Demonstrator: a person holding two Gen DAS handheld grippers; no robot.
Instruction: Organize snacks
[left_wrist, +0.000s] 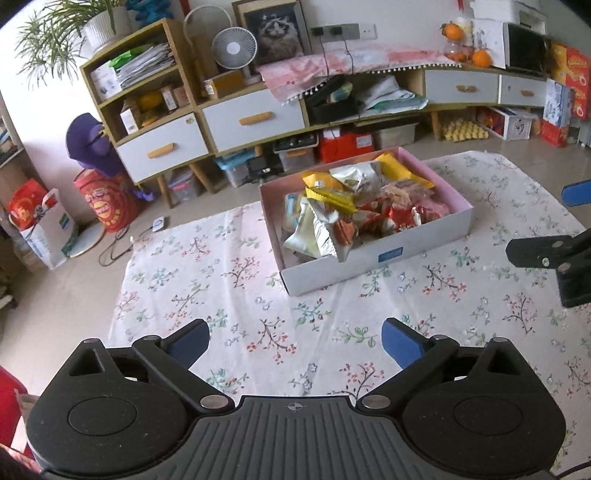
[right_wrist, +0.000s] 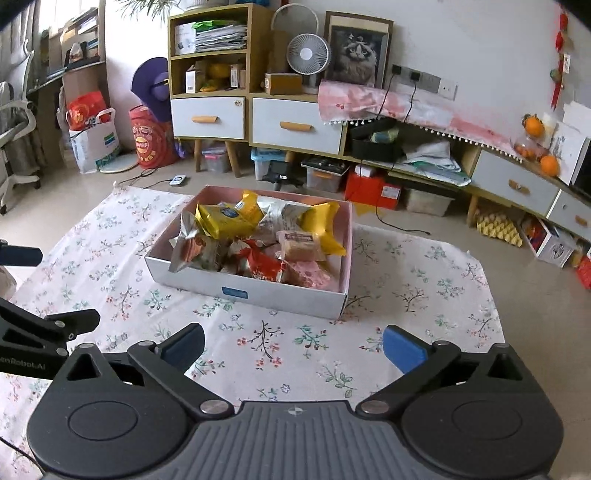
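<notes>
A shallow white box with a pink inside stands on the flowered cloth, heaped with several snack packets: yellow, silver, red and pink. My left gripper hovers over the cloth in front of the box, open, nothing between its blue pads. My right gripper is likewise open and empty, short of the box's near wall. The right gripper shows at the right edge of the left wrist view; the left gripper shows at the left edge of the right wrist view.
The flowered cloth covers the surface around the box. Behind it a low cabinet with white drawers, storage bins, a fan, red bags and a cable on the floor.
</notes>
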